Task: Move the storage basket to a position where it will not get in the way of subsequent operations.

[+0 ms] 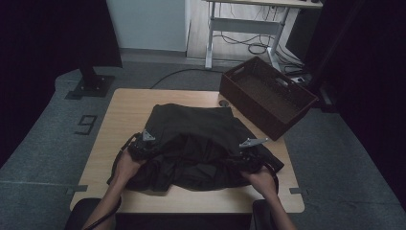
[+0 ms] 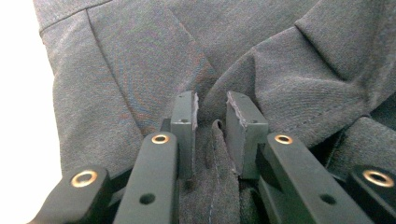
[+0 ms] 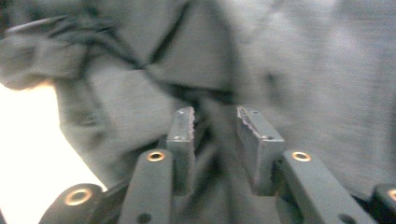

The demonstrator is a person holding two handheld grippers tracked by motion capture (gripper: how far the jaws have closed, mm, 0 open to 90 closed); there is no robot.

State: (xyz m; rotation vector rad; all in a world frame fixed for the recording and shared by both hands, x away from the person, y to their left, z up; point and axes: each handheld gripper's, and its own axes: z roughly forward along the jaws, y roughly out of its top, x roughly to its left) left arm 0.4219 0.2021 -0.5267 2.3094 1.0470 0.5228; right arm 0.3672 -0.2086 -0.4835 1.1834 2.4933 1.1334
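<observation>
A dark garment [image 1: 196, 143] lies bunched across the middle of the light wooden surface [image 1: 124, 115], a brown basket [image 1: 268, 96] at the far right corner. Grey carpet and a white desk frame [image 1: 239, 24] lie beyond. The left tool [image 2: 211, 116] and right tool [image 3: 214, 126] rest at the garment's near edges, jaws slightly parted, fabric loose between them
</observation>
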